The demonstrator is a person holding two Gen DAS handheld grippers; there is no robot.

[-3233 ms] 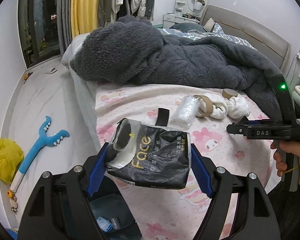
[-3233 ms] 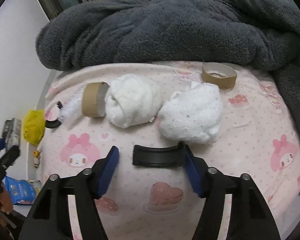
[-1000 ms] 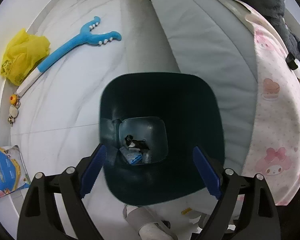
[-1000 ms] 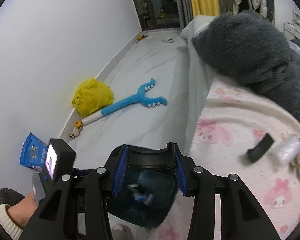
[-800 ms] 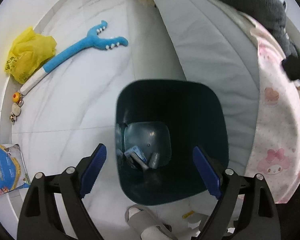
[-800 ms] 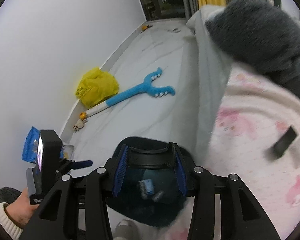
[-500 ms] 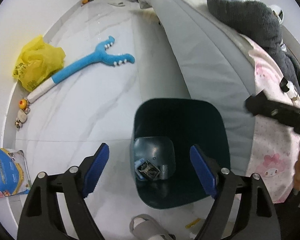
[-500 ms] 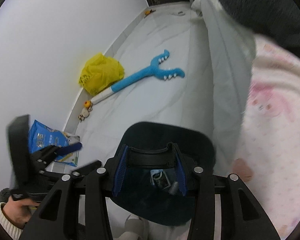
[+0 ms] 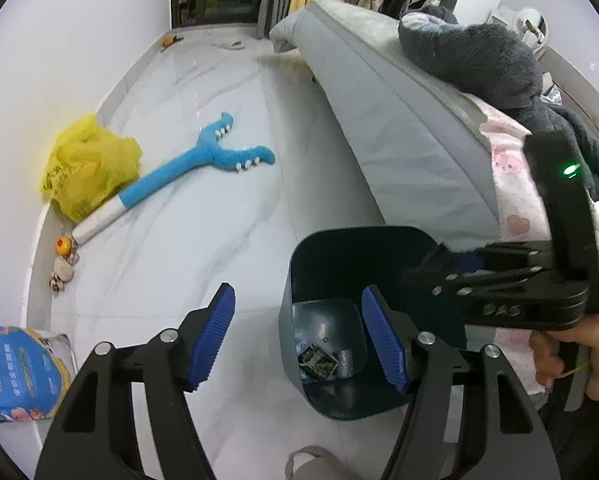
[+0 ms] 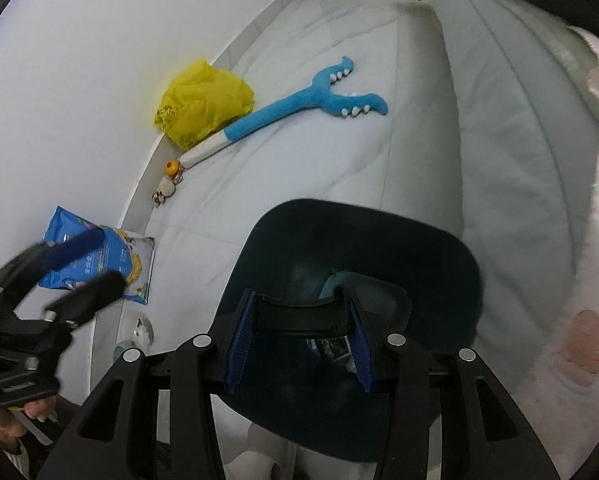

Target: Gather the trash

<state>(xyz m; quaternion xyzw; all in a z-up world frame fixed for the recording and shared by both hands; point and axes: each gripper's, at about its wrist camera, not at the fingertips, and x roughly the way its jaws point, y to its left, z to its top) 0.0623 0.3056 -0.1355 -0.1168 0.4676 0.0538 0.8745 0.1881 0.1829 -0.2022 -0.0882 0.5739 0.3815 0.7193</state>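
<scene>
While its blue pads clamp the two ends of a curved black plastic strip (image 10: 297,316), the right gripper (image 10: 299,340) hangs directly over the mouth of a dark teal trash bin (image 10: 439,240), the strip level across the opening. The left gripper (image 9: 299,340) has nothing between its jaws, which have just been closing and stand at a middling gap; its right pad shows against the bin's inside, its left against bare floor. Down in the bin (image 9: 295,280), a crumpled black wrapper (image 9: 317,364) and other scraps lie on the bottom. From the left wrist view, the right gripper (image 9: 431,268), gripped by a hand (image 9: 571,356), reaches across the bin's far rim. The bin stands on pale marbled floor (image 9: 203,208), close against the grey side of a bed (image 9: 399,132) whose pink printed sheet (image 9: 511,188) overhangs the edge. Open floor stretches to the left of the bin toward the white wall. Along that wall's foot lie a yellow plastic bag (image 9: 87,168), a blue forked plush toy (image 9: 203,168) and a blue packet (image 9: 15,368), all well apart from the bin.
</scene>
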